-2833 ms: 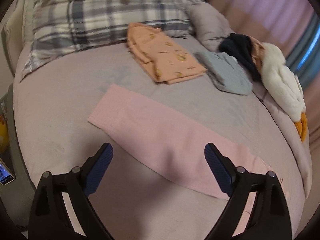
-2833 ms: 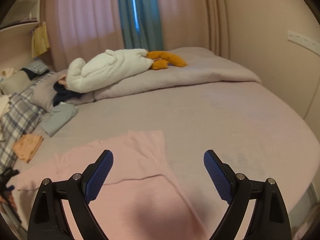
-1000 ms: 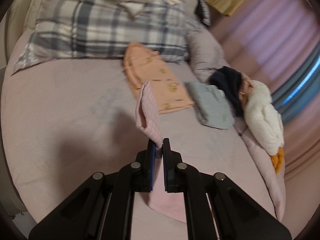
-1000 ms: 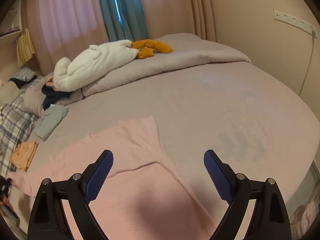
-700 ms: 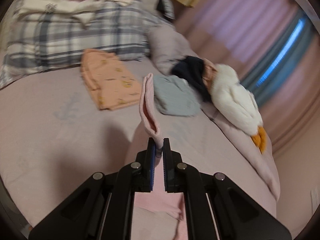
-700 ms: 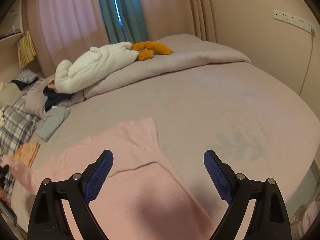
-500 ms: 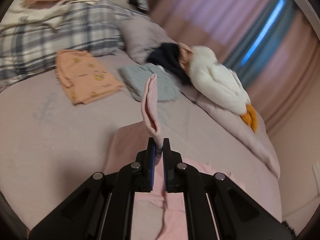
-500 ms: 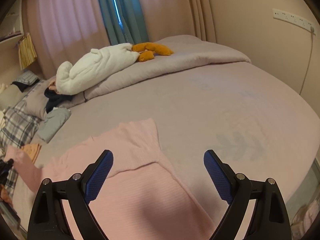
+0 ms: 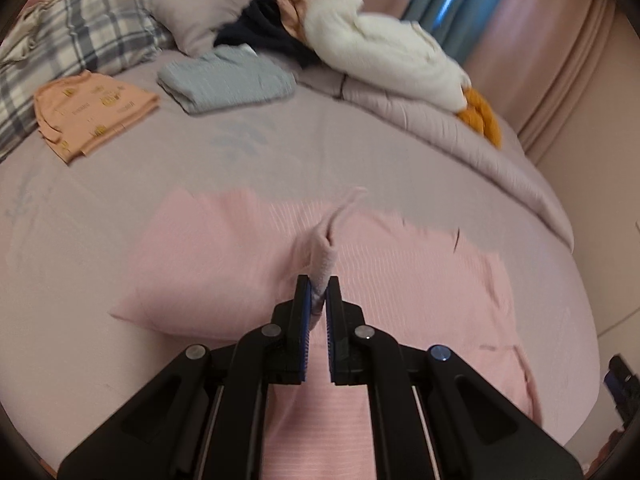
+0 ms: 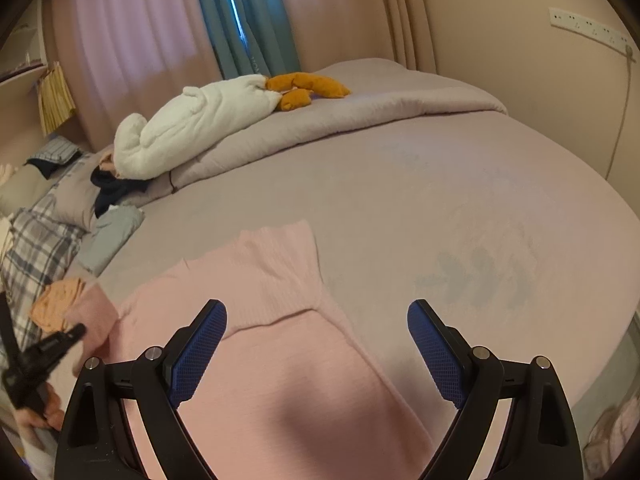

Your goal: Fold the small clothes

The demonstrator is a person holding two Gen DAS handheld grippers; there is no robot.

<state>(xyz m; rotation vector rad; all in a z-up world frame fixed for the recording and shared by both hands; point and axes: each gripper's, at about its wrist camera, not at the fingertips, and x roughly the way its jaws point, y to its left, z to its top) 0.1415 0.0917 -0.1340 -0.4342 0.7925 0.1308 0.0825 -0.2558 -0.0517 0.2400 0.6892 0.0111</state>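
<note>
A grey bed (image 10: 440, 208) fills the room. The pink sweater (image 10: 280, 360) lies spread near its front edge: soft, light, limp knit, best pinched at cuffs. The left gripper (image 9: 317, 300) clamps a sleeve end (image 9: 326, 256); the right gripper (image 10: 316, 344) hangs wide, empty.

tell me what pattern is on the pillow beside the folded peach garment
Grey and white plaid pillow, clearest in the left wrist view.
</note>
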